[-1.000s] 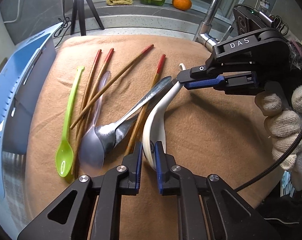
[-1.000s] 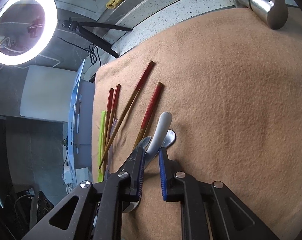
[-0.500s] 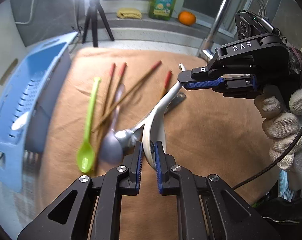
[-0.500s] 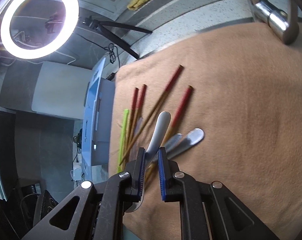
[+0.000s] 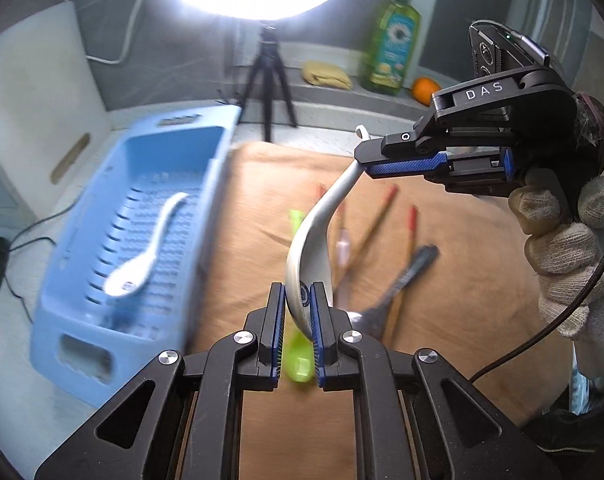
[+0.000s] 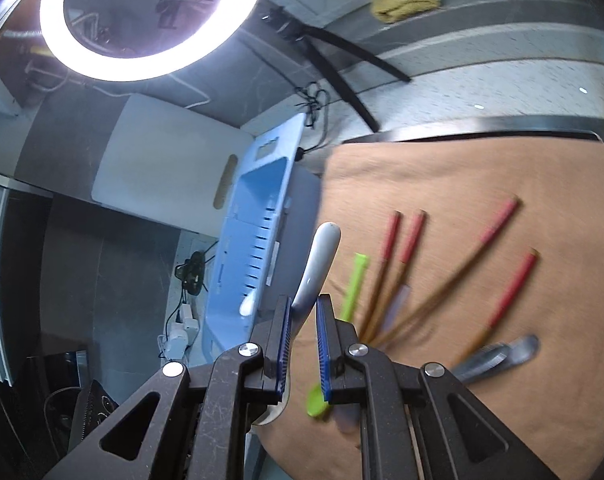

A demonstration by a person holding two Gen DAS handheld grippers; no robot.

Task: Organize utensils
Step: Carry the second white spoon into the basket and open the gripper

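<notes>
Both hand-held grippers clamp the white spoon (image 5: 318,232), left (image 5: 297,312) at its bowl, right (image 5: 366,164) at its handle; the blue basket (image 5: 217,168) lies left.

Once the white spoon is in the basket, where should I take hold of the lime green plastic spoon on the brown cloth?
Probably the lime green plastic spoon is best taken mid-handle, claw coming from above, fingers across it. It lies flat on the brown cloth, so only its narrow sides offer grip. The side toward the blue slotted basket is free; red-tipped wooden chopsticks crowd the other side.
</notes>
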